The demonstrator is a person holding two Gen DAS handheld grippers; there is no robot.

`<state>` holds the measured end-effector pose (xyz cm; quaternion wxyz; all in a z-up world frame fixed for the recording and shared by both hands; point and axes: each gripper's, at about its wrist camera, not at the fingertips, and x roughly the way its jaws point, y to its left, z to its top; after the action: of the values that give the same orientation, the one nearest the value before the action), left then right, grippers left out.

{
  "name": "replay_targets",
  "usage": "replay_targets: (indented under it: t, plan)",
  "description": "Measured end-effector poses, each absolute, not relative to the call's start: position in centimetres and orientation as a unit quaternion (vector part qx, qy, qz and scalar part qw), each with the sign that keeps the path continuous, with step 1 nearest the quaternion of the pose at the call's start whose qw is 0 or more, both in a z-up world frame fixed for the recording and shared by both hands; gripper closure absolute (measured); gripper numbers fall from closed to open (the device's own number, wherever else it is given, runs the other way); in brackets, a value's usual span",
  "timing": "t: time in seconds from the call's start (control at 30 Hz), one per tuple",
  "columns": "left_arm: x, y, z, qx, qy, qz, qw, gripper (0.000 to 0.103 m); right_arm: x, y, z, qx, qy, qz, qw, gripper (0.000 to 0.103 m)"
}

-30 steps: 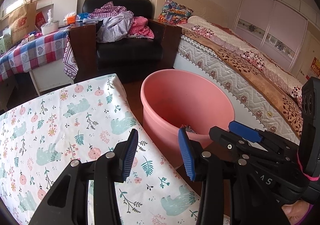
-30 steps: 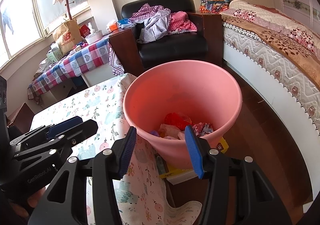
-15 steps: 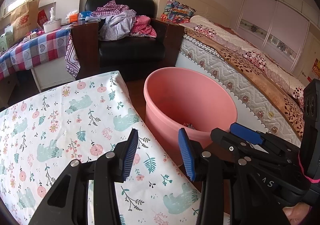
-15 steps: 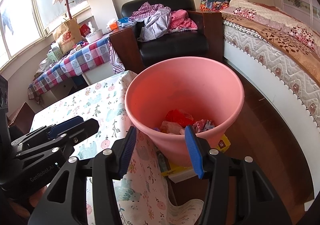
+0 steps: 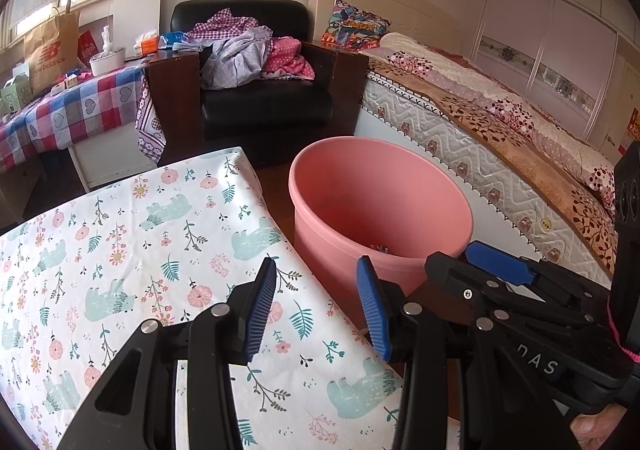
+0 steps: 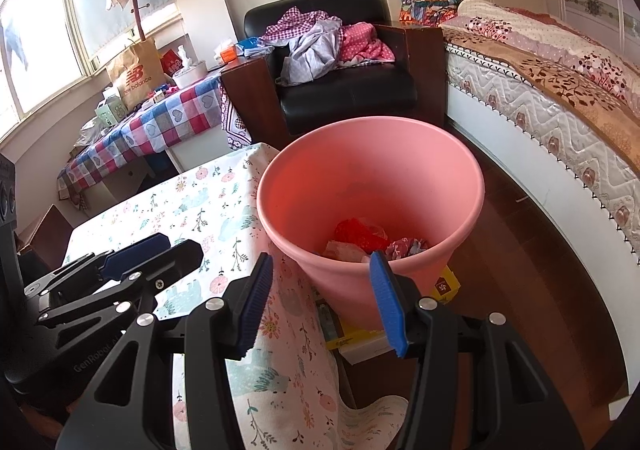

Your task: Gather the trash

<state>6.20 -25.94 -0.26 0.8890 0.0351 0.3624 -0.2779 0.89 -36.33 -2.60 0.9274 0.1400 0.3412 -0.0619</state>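
Observation:
A pink plastic bin (image 6: 372, 186) stands on the floor beside a table with a floral cloth (image 5: 132, 250). Crumpled trash (image 6: 360, 236), red, pink and patterned, lies at its bottom. My right gripper (image 6: 322, 302) is open and empty, hovering over the table's edge just short of the bin's near rim. My left gripper (image 5: 316, 306) is open too, with nothing between its blue pads, above the table's right edge. The bin (image 5: 380, 206) sits ahead of it to the right. Each gripper shows in the other's view, the right gripper (image 5: 500, 290) and the left gripper (image 6: 132, 266).
A bed (image 5: 500, 138) runs along the right. A black armchair (image 5: 264, 90) heaped with clothes stands behind the bin. A checked-cloth table (image 6: 152, 122) with a paper bag and boxes is at the left. Yellow boxes (image 6: 444, 286) lie under the bin.
Both views have drifted slightly; the bin sits a little higher in the right wrist view. The jaws of both grippers have kept the same gap.

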Motion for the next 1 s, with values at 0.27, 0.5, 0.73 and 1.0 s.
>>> replay_targets:
  t: [0.27,0.5,0.73,1.0]
  plan:
    - [4.3,-24.4,1.4,0.03,0.343,-0.272,0.899,0.062,-0.5,-34.9,-0.7,0.126,0.327,-0.06,0.935,0.052]
    - [1.8,-23.0,3.5,0.029,0.32,-0.273,0.907,0.062,-3.2,-33.3,1.4,0.113,0.308,-0.061,0.943,0.052]
    - [-0.5,-22.2,4.9,0.047,0.302,-0.273,0.912,0.062,-4.5,-33.5,2.1,0.123,0.305,-0.072,0.942,0.052]
    - [-0.3,-21.7,4.5,0.034,0.315,-0.25,0.915,0.062,-5.1,-33.6,2.1,0.117,0.296,-0.086,0.944,0.052]
